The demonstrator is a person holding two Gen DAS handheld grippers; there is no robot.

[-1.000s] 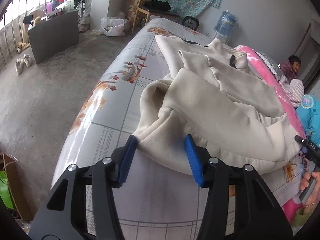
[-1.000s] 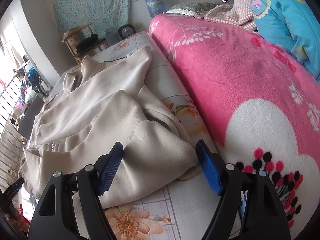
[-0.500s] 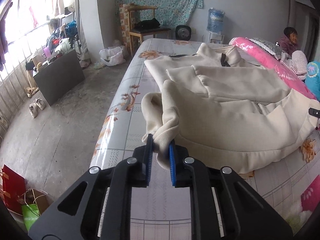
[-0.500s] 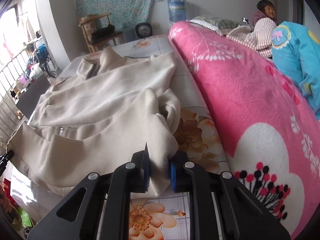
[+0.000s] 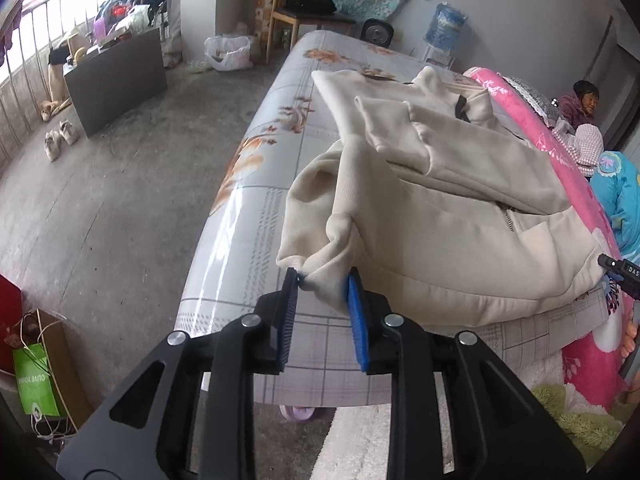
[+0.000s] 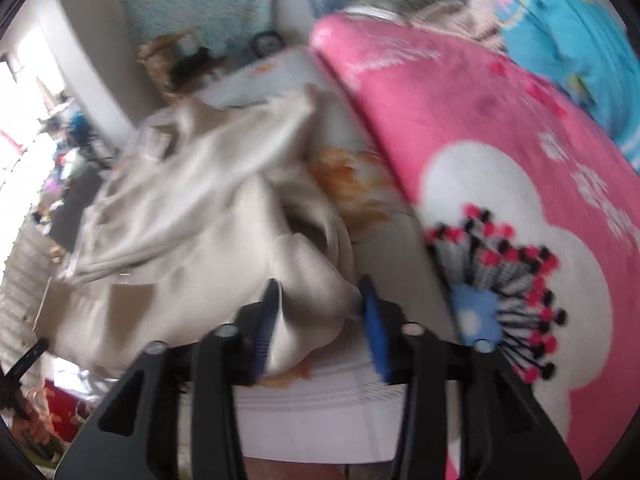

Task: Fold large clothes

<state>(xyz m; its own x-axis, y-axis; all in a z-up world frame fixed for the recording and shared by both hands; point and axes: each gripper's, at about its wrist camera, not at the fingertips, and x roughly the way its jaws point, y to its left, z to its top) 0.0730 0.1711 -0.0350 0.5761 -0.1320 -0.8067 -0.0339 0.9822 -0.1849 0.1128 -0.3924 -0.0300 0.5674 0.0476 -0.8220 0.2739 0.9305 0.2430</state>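
At the lower centre of the left wrist view the left gripper [image 5: 322, 294] has its jaws parted, with a bunched corner of the cream jacket [image 5: 432, 208] lying between the blue pads and spreading up and right across the flowered bed [image 5: 256, 184]. In the blurred right wrist view the right gripper [image 6: 320, 312] likewise has its jaws apart around a fold of the jacket [image 6: 192, 240], with the pink blanket [image 6: 500, 152] filling the right of the frame.
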